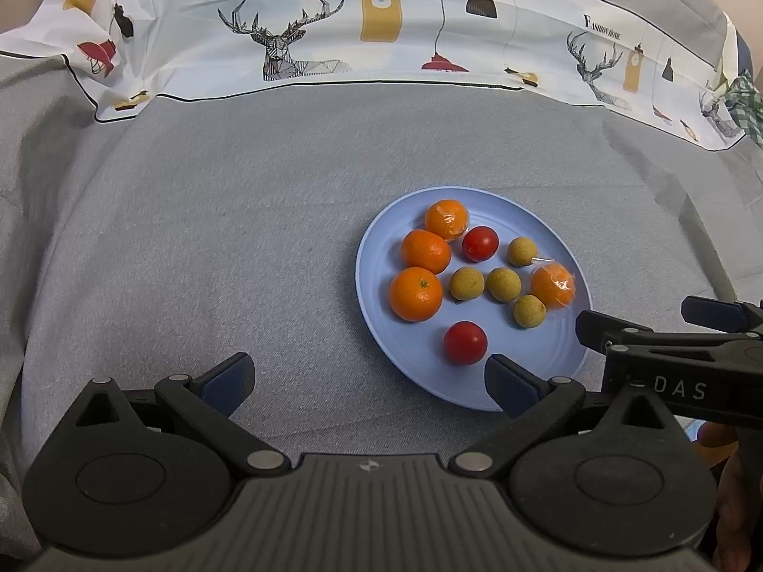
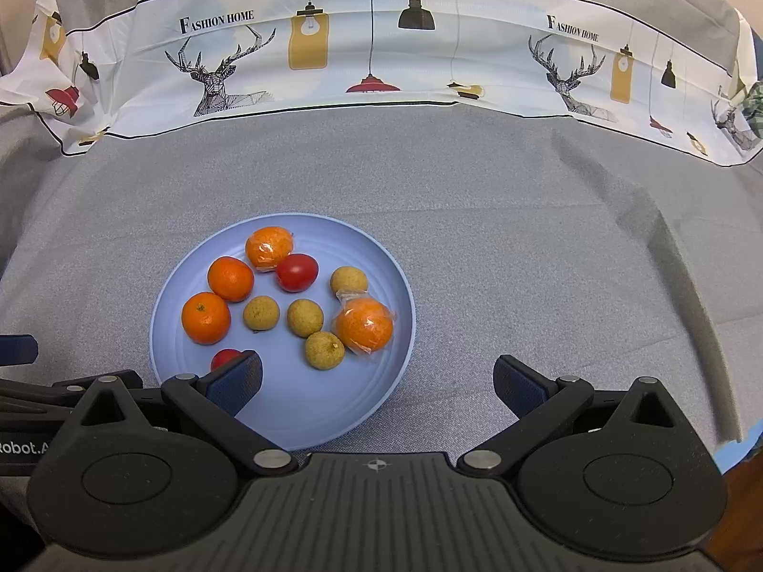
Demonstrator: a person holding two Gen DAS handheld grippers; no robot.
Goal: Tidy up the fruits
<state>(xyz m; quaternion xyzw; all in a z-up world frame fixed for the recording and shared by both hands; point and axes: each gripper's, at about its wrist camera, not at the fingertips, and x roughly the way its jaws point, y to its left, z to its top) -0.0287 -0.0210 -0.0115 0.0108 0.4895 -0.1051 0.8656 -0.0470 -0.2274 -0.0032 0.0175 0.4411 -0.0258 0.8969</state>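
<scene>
A light blue plate (image 1: 548, 362) (image 2: 295, 419) lies on the grey cloth and carries several fruits: bare mandarins (image 1: 416, 293) (image 2: 206, 317), mandarins wrapped in clear film (image 1: 553, 285) (image 2: 365, 325), red tomatoes (image 1: 465, 342) (image 2: 297, 272) and yellowish longans (image 1: 467, 283) (image 2: 324, 350). My left gripper (image 1: 369, 381) is open and empty, left of the plate's near edge, its right finger over the rim. My right gripper (image 2: 379, 381) is open and empty at the plate's near right edge; its left finger hides part of a tomato (image 2: 224, 358). The right gripper's fingers (image 1: 596, 329) reach in from the right in the left wrist view.
A white printed cloth (image 1: 381, 33) (image 2: 381, 57) with deer and lamp drawings stands up along the back of the grey cloth (image 1: 214, 238) (image 2: 548, 262). Grey cloth spreads left of the plate in the left wrist view and right of it in the right wrist view.
</scene>
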